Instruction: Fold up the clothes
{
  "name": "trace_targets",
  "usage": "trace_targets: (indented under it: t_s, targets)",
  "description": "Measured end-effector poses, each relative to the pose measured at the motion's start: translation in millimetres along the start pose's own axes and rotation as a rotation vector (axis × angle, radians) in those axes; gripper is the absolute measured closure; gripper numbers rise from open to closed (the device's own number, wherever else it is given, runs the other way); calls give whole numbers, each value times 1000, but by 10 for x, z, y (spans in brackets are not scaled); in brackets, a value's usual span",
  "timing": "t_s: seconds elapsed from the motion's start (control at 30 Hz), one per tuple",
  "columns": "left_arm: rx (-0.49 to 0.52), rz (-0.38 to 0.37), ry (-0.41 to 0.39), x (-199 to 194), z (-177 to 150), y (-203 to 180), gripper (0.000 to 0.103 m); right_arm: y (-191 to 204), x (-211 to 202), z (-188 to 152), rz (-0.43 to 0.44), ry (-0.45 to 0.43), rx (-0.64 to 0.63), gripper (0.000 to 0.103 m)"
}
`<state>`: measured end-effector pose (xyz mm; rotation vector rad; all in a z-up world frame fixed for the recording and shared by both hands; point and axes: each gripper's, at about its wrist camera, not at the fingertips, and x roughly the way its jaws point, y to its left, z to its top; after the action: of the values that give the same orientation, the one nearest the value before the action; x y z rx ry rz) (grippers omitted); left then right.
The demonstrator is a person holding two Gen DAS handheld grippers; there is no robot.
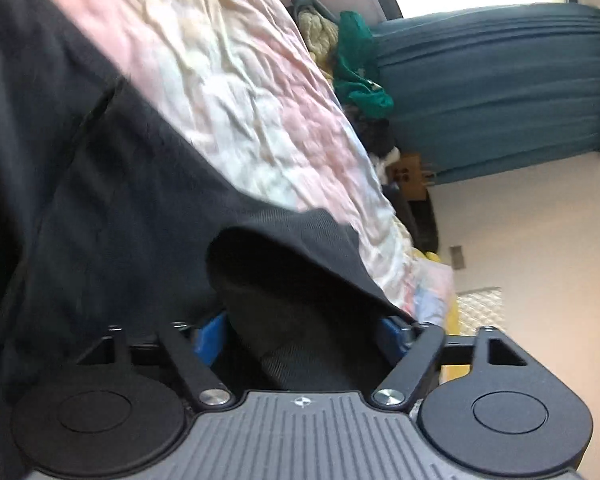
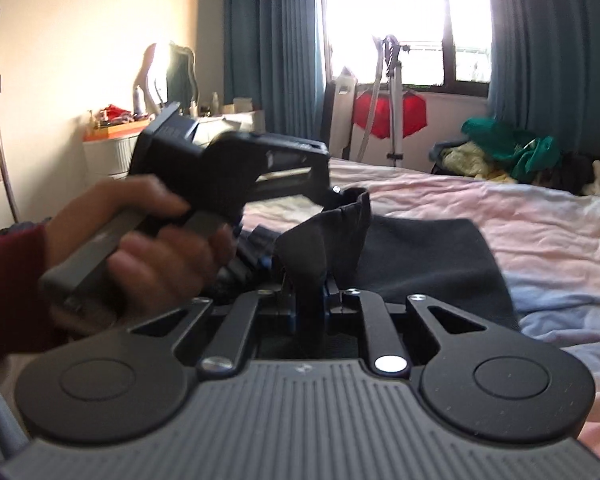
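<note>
A dark navy garment (image 1: 112, 184) lies on a pink and cream quilted bed (image 1: 236, 72). In the left wrist view, which is rolled sideways, my left gripper (image 1: 304, 336) has its blue pads wide apart with a fold of the dark cloth between them. In the right wrist view my right gripper (image 2: 308, 292) is shut on a bunched fold of the same garment (image 2: 428, 256), lifted a little above the bed (image 2: 520, 216). The left gripper's body (image 2: 220, 160), held by a hand in a red sleeve, hovers to the left, above the cloth.
A heap of green, yellow and dark clothes (image 2: 512, 156) lies at the bed's far right. Teal curtains (image 2: 268, 40) flank a bright window. A dresser with a mirror (image 2: 168, 76) stands at the left wall. A red item on a stand (image 2: 392, 112) is beyond the bed.
</note>
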<state>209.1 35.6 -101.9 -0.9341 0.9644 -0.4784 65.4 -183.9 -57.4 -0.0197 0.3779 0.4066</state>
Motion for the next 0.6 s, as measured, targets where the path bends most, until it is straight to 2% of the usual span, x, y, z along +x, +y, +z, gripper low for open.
trace_targets:
  t_s: [0.03,0.1,0.17,0.2,0.33,0.37,0.43,0.47,0.5,0.57,0.6]
  targets:
    - [12,14,-10,-3,44,-9,38,10,31,0,7,-7,-5,88]
    - [19,-7,-51,-97,99,6,45,43,79,7,20,-27,-16,88]
    - [21,-37,-81,-189,154,37,45,86,108,27,32,-52,-25,88]
    - [19,-47,-77,-208,192,62,44,98,121,36,40,-65,-28,88]
    - [66,-77,-63,-283,228,143,29,132,169,20,51,-68,-45,88]
    - [67,-104,-73,-332,217,191,26,140,175,1,53,-64,-52,88]
    - [15,-196,-78,-398,136,334,13,141,183,-10,64,-63,-69,88]
    - [-25,-255,-64,-376,127,397,12,148,185,-5,73,-66,-79,88]
    - [-48,-284,-51,-351,115,425,11,175,178,-4,83,-75,-91,88]
    - [-71,-299,-29,-296,87,432,10,254,166,-14,92,-91,-134,89]
    - [-64,-279,-22,-288,77,426,10,298,175,-24,81,-89,-162,89]
